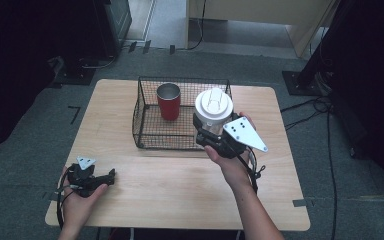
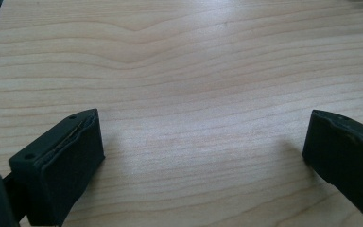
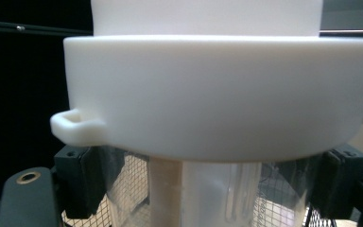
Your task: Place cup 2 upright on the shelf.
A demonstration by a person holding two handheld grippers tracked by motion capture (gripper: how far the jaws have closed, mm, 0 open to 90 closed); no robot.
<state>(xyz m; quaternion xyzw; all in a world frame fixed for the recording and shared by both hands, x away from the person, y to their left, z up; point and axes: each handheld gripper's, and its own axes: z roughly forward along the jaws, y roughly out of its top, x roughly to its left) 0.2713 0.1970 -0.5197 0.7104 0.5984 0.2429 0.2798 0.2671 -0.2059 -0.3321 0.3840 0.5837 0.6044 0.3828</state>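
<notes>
- Right gripper (image 1: 211, 136): clamped on clear tumbler (image 1: 213, 116) with white lid, at wire basket's (image 1: 145, 131) 3 o'clock rim
- Left gripper (image 1: 111, 175): released, resting on table (image 1: 180, 185)
- Risk: tumbler base snagging rim, tipping red cup (image 1: 169, 101)

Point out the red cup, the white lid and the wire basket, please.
red cup (image 1: 169, 106), high view, on its side wall.
white lid (image 1: 213, 104), high view, on its top.
wire basket (image 1: 139, 122), high view, on its left wall.

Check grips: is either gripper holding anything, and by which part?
Right gripper holds the clear bottle by its body, just under the white lid. Left gripper is open, holding nothing.
</notes>
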